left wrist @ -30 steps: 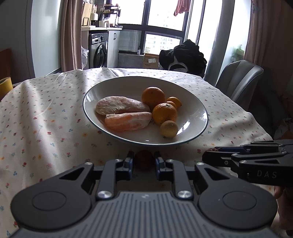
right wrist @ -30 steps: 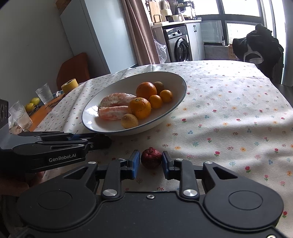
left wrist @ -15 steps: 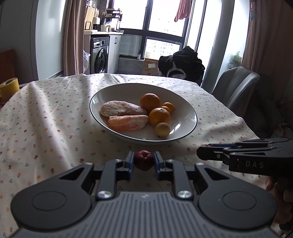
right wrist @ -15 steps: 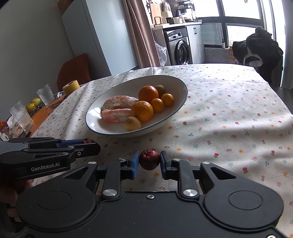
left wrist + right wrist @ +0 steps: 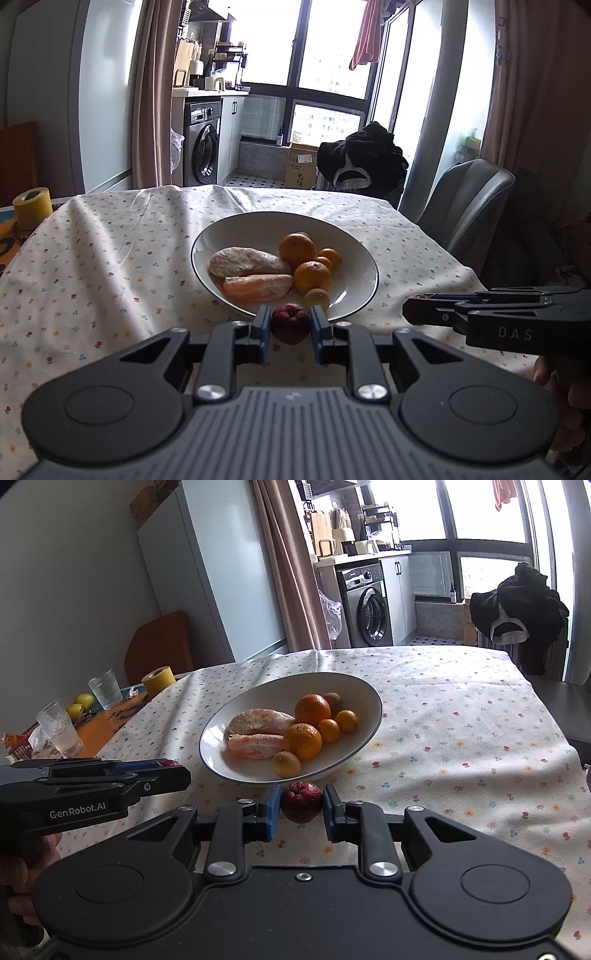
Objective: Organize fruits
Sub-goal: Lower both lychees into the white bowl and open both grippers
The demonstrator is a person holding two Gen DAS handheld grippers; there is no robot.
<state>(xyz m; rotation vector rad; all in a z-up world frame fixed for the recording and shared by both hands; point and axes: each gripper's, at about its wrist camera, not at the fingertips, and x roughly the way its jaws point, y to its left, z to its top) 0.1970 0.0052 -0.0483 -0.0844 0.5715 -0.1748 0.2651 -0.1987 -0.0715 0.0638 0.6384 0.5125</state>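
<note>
A white bowl (image 5: pixel 354 243) (image 5: pixel 369 690) on the flowered tablecloth holds two peeled pomelo pieces (image 5: pixel 247 263), oranges (image 5: pixel 296 248), small mandarins and a lemon (image 5: pixel 317 297). My left gripper (image 5: pixel 290 323) is shut on a small dark red fruit (image 5: pixel 291 323), held above the cloth just before the bowl's near rim. My right gripper (image 5: pixel 301 802) is shut on another small dark red fruit (image 5: pixel 301 801), also just before the bowl. Each gripper shows from the side in the other's view: the right one (image 5: pixel 421 314) and the left one (image 5: pixel 177 775).
A yellow tape roll (image 5: pixel 158 676), two glasses (image 5: pixel 105 688) and yellow fruits (image 5: pixel 79 705) stand on the orange surface to the left. A grey chair (image 5: pixel 465 199) is at the table's right, dark clothing hangs on a chair at the far end.
Both grippers have risen and pulled back from the bowl, each still holding its red fruit. The bowl looks smaller and farther.
</note>
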